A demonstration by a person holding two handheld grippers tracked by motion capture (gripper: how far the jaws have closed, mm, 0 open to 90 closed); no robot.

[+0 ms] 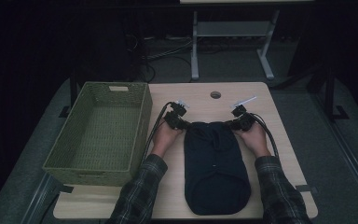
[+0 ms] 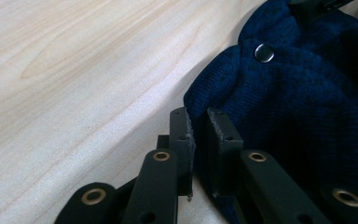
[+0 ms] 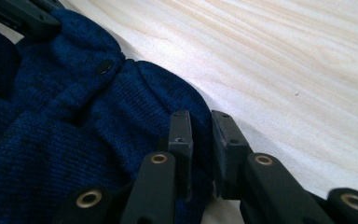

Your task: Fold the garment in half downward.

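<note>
- The room is looking very dark, with black on both sides and at the back.
- A light wood bench (image 1: 261,140) is sitting in the middle, and a small round hole (image 1: 216,95) is showing near its far edge.
- The grey floor (image 1: 233,65) is spreading out behind the bench.
- Black cables (image 1: 151,56) are lying on the floor at the back.
- Another table's white metal legs (image 1: 195,46) are standing farther back.
</note>
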